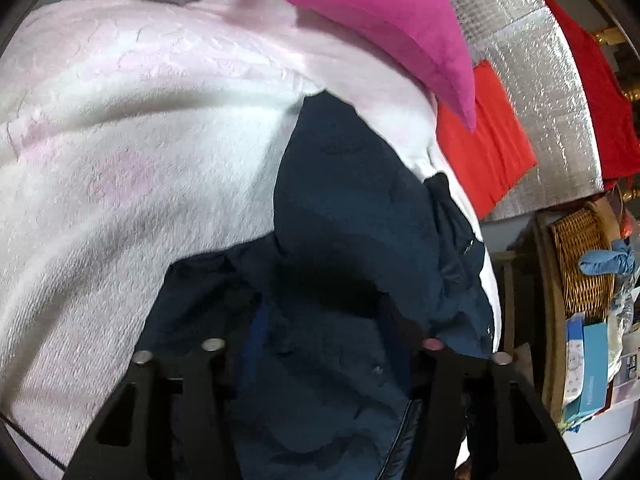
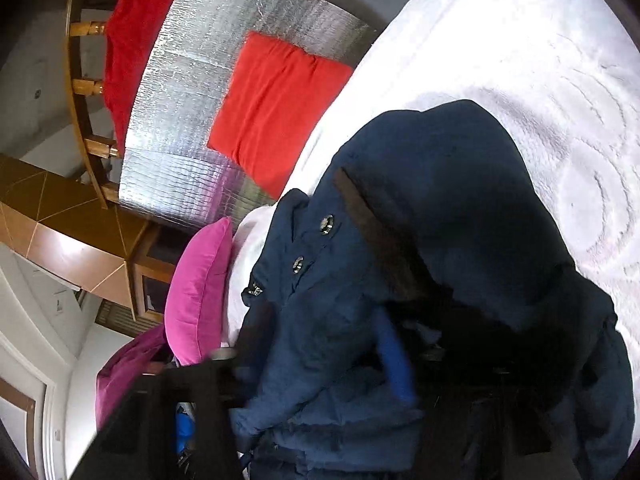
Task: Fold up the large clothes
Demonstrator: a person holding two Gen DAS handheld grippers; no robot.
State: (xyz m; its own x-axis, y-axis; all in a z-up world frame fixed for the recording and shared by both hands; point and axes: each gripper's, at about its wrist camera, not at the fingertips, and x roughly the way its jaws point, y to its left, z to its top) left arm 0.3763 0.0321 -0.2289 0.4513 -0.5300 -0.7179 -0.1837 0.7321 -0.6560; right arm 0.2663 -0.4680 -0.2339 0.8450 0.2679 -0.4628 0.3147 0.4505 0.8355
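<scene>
A navy hooded jacket (image 1: 348, 200) lies crumpled on a white fluffy blanket (image 1: 140, 140), its hood pointing away from me. My left gripper (image 1: 324, 320) is low over the jacket's near part, with dark fabric bunched between its fingers and draped over the tips; it looks shut on the cloth. In the right wrist view the same jacket (image 2: 460, 200) shows two metal snaps (image 2: 327, 224) on a flap. My right gripper (image 2: 328, 360) is buried in its folds, a blue pad (image 2: 394, 364) pressed into the fabric and shut on it.
A pink pillow (image 1: 380, 20) and a red cushion (image 1: 488, 140) lie at the blanket's edge, beside a silver foil mat (image 1: 540, 80). A wicker basket (image 1: 580, 260) with clutter stands at the right. A red garment (image 2: 132, 40) hangs on a wooden chair.
</scene>
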